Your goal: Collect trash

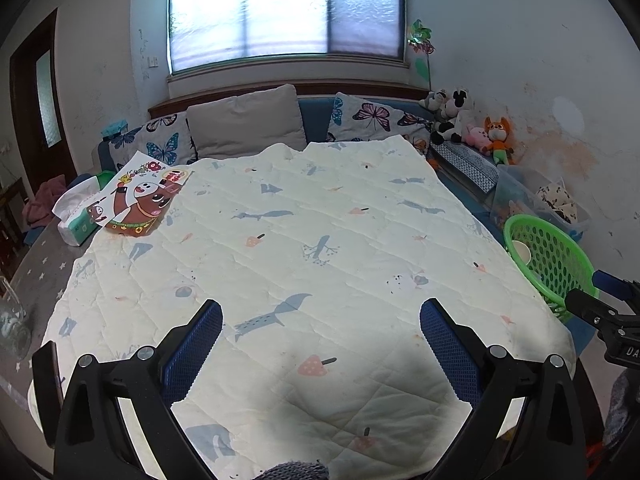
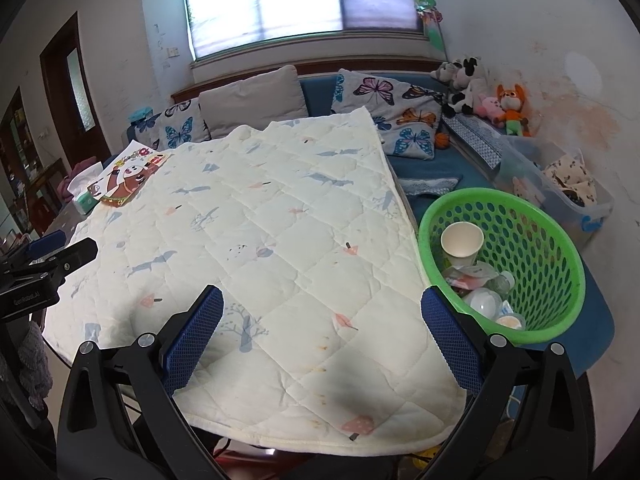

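Quilted cover point(image 1: 320, 240) ahead of both tongs lies bare; green basket point(image 2: 560, 248) (already trash-filled) crowds the right

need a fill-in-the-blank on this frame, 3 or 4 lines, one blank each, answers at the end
1. The paper cup lies inside the ____ basket.
2. Both the left gripper and the right gripper are ____, holding nothing.
3. The tissue pack sits at the quilt's far-____ corner.
4. The cushions are printed with ____.

Answers: green; open; left; butterflies

Daylight from the window point(image 1: 286, 8), slightly blown out; soft shadows near the lens; fisheye-bent, dark corners.
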Motion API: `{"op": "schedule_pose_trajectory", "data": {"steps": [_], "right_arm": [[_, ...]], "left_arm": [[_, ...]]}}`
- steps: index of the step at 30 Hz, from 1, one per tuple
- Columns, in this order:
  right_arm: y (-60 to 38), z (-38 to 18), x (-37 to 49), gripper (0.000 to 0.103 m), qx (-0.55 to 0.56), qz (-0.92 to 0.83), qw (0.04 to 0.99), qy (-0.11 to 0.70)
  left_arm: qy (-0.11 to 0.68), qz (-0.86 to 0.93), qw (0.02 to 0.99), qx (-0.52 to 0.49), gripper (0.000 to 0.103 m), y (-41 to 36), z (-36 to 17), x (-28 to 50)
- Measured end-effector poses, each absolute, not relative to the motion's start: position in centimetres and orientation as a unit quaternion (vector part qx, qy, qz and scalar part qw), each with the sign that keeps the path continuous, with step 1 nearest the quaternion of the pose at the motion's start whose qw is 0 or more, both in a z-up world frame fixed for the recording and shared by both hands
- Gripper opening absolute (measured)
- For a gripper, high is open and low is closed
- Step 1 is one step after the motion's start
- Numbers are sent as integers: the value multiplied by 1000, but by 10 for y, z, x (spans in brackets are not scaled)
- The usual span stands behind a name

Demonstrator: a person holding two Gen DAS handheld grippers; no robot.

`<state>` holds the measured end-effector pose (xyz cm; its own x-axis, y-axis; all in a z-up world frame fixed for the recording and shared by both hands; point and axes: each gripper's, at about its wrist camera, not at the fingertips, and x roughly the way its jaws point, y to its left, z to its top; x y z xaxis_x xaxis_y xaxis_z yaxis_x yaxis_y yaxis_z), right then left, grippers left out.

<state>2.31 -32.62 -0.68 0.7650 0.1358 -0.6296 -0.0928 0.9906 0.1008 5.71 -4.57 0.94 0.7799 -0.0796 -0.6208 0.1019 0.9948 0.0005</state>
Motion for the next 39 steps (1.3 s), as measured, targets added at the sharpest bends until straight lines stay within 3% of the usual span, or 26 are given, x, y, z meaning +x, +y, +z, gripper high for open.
{"op": "schedule_pose_trajectory", "data": {"steps": [39], "right_arm": [[-326, -11, 23, 99, 27, 69, 937, 341]], "left_arm": [[331, -40, 943, 14, 96, -48, 3, 54]]}}
